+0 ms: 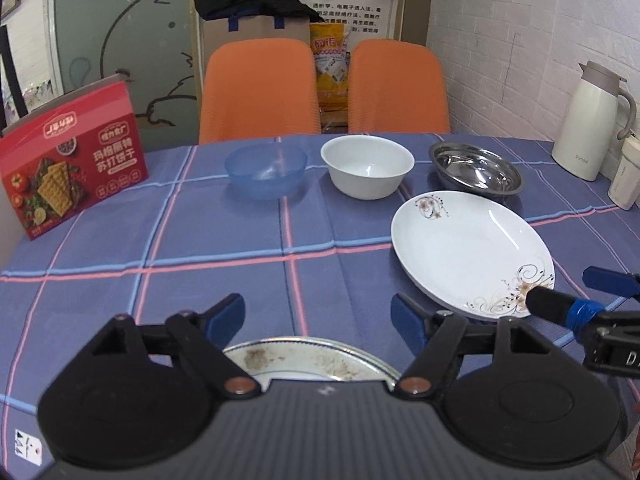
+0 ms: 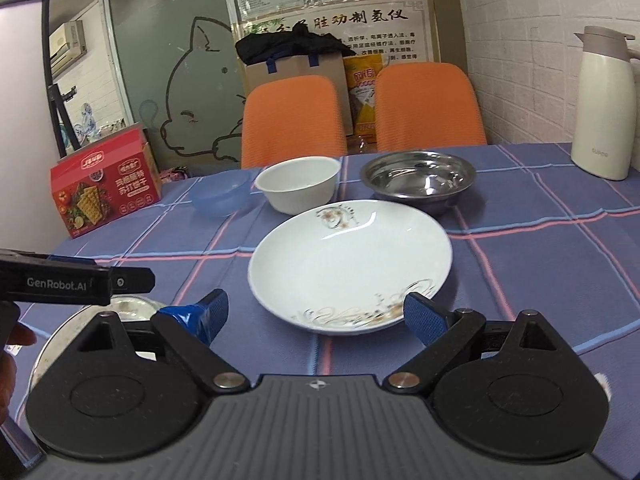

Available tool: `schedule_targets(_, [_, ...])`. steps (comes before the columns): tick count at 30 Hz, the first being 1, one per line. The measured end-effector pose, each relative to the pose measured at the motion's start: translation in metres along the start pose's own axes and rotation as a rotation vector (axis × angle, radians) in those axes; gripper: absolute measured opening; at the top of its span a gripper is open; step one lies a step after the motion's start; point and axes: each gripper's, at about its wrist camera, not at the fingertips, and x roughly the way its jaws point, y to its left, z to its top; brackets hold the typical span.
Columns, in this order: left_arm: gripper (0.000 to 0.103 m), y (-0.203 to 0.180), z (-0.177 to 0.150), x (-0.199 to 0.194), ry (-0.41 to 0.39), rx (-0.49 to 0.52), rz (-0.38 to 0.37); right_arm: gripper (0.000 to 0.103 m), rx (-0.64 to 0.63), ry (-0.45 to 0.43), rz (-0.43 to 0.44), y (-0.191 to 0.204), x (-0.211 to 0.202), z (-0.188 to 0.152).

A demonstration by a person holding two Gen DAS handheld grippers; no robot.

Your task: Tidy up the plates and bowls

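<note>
Right wrist view: right gripper [image 2: 316, 318] jaws spread wide, empty, white plate [image 2: 350, 266] just ahead between them, near rim almost at the tips. Ceramic, stiff, glossy, likely slippery and breakable; pinch the near rim. Left gripper [image 1: 318, 316] jaws also apart, empty, dirty plate [image 1: 308, 360] directly under them, mostly hidden by the gripper body. Three bowls sit beyond.

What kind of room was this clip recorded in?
Probably a dining corner in a small office or shop, not a home kitchen. A table with a plaid tablecloth faces two orange chairs, a printed Chinese poster hangs on the wall, and a thermos jug stands by the brick wall.
</note>
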Motion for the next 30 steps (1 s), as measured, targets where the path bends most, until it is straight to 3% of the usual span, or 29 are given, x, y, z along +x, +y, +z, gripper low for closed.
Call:
schedule_targets(10, [0.074, -0.016, 0.032, 0.042, 0.037, 0.012, 0.018, 0.082, 0.028, 0.037, -0.06, -0.047, 0.036, 0.023])
schedule_targets(30, [0.074, -0.037, 0.049, 0.075, 0.073, 0.035, 0.01, 0.082, -0.007, 0.074, -0.048, -0.069, 0.065, 0.036])
